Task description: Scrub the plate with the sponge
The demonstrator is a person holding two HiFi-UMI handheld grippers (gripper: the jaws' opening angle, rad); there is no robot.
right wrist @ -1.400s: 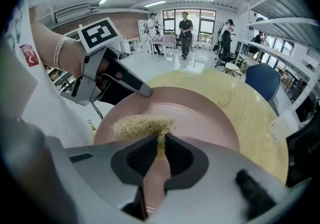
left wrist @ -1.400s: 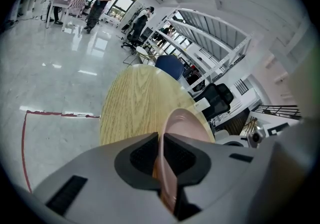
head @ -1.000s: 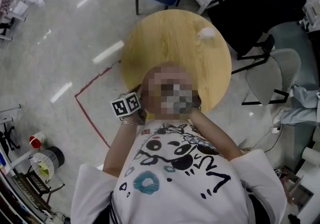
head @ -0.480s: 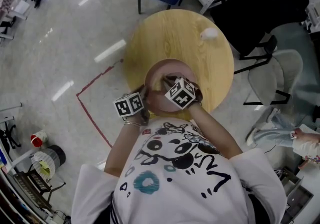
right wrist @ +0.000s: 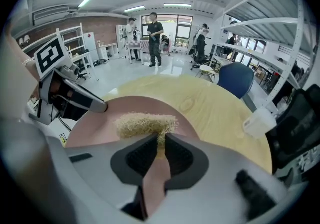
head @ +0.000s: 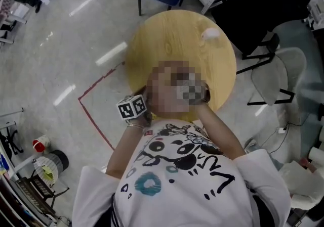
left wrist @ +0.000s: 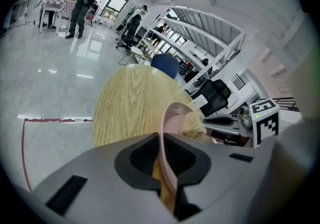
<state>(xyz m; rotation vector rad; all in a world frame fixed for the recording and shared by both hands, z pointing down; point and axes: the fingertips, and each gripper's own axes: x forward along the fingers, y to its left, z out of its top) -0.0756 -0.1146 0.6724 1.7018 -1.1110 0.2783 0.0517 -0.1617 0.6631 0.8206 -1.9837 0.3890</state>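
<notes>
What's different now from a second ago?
The passer-by at the right, by the grey chair, has gone from view. The left tool stays clamped on the plate, in place. The right tool holds the sponge; its move is hidden in the head view.

Left tool [left wrist: 164, 162] clamped on plate [left wrist: 173, 116] rim, right tool [right wrist: 160, 149] pinching sponge [right wrist: 145, 124], both angled downward

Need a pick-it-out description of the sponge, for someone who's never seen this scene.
Start at the round wooden table; at its near side a smooth pink plate is held up. The sponge is the straw-coloured, fibrous pad against the plate's face, pinched by the right tool. It is the only rough, fuzzy thing there.
</notes>
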